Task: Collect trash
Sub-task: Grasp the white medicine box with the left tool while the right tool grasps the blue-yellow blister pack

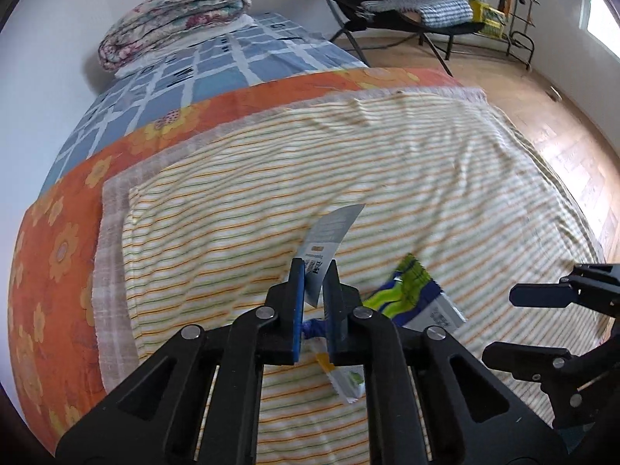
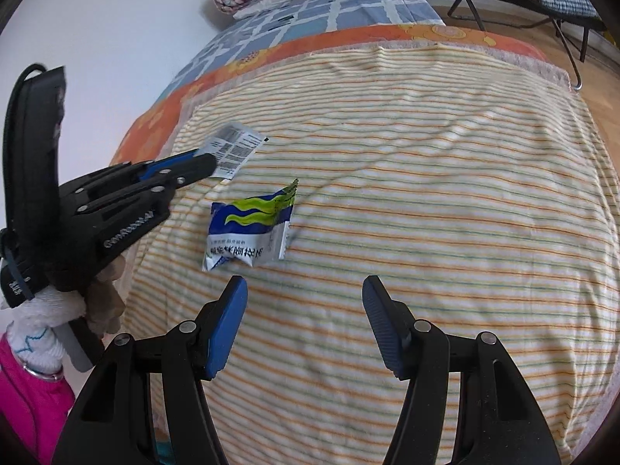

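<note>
My left gripper (image 1: 314, 271) is shut on a grey-and-white wrapper (image 1: 329, 240), held above the striped blanket (image 1: 426, 178); the wrapper also shows in the right wrist view (image 2: 234, 149), clamped by the left gripper (image 2: 207, 162). A blue, green and white wrapper (image 2: 250, 228) lies flat on the blanket, just right of the left gripper (image 1: 410, 296). My right gripper (image 2: 304, 310) is open and empty, a little short of that wrapper and right of it. It shows at the right edge of the left wrist view (image 1: 515, 321).
The bed has an orange flowered sheet (image 1: 58, 252) and a blue checked cover (image 1: 217, 62) with a folded quilt (image 1: 174, 11) at the far end. A black folding chair (image 1: 407, 7) and a rack (image 1: 511, 7) stand on the wooden floor (image 1: 562, 147) to the right.
</note>
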The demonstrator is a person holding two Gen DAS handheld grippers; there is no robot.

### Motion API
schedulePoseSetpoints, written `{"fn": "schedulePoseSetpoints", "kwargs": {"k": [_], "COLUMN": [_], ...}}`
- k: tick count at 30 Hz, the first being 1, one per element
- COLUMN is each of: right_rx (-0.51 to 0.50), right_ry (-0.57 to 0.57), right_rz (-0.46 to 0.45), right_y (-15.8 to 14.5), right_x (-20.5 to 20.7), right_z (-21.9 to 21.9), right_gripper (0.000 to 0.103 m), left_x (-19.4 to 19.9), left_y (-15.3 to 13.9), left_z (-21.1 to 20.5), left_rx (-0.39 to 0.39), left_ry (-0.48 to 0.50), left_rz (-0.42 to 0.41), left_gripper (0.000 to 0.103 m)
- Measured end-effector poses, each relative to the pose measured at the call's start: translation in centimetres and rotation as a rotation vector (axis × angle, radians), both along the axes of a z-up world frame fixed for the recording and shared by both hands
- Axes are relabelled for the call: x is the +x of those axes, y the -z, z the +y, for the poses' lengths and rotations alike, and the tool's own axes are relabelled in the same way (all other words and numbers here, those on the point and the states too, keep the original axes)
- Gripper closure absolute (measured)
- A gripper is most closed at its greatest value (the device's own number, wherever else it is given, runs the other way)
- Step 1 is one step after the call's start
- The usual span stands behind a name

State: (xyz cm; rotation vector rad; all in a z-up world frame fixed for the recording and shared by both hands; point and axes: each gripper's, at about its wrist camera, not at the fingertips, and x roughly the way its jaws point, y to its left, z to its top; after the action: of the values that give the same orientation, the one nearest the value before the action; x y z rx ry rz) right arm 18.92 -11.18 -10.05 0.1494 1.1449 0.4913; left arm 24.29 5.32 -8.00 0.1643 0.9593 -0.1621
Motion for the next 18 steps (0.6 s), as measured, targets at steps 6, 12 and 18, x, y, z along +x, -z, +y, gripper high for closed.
{"fn": "schedulePoseSetpoints", "kwargs": {"k": [6,12,18], "right_rx": [0.032,0.050,0.081], "right_ry": [0.019,0.020,0.029], "right_rz": [0.033,0.047,0.074], "right_y": [0.9,1.6,2.5], "right_x": [1.1,2.3,3.2], "right_z": [0.7,1.8,2.1], "right_gripper": [0.042,0.042,0.051], "left_x": [0.8,1.5,2.3], "left_y": [0.6,0.8,1.1], "left_z": [2.0,2.4,1.5], "left_rx": [-0.066,-0.115,-0.113], "left_ry": [-0.050,-0.067,-0.046], "left_rz": [0.026,0.030,0.018], "left_gripper": [0.097,0.097,0.085]}}
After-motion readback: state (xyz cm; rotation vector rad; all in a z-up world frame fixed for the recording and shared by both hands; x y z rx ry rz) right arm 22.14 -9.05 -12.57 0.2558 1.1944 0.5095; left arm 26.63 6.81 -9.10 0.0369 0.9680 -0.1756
